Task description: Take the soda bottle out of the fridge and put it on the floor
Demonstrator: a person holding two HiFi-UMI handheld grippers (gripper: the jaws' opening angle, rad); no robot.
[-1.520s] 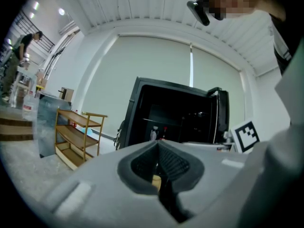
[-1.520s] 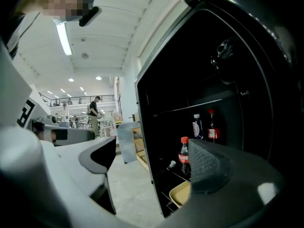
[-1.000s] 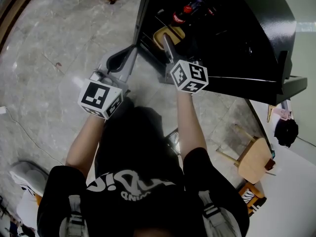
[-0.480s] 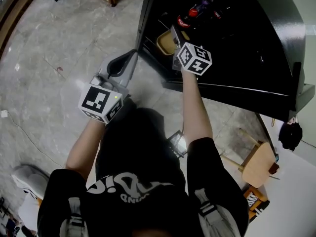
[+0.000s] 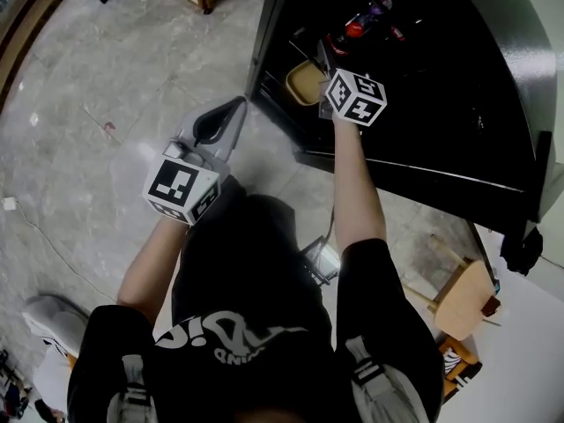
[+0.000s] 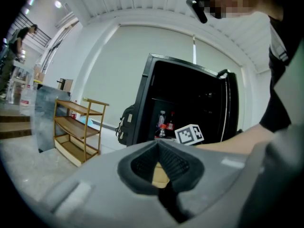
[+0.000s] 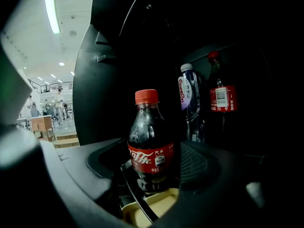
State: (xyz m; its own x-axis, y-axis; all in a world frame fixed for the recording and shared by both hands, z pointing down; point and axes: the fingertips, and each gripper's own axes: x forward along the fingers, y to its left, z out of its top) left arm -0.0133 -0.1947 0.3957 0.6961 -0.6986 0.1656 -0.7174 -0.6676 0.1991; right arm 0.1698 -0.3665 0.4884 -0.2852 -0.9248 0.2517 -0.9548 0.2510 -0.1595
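Claws: left claw (image 5: pixel 231 111) pinched shut, empty, idling outside the fridge (image 5: pixel 493 77), unneeded for now; right claw (image 7: pixel 152 161) reaches inside the fridge, where the soda bottle (image 7: pixel 150 141) stands. Its jaws, just now closing, straddle the bottle, pads seemingly not pressing yet.

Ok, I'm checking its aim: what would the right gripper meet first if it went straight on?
The soda bottle, standing between the right gripper's jaws, which have just been closing; whether the pads press it yet is unclear.
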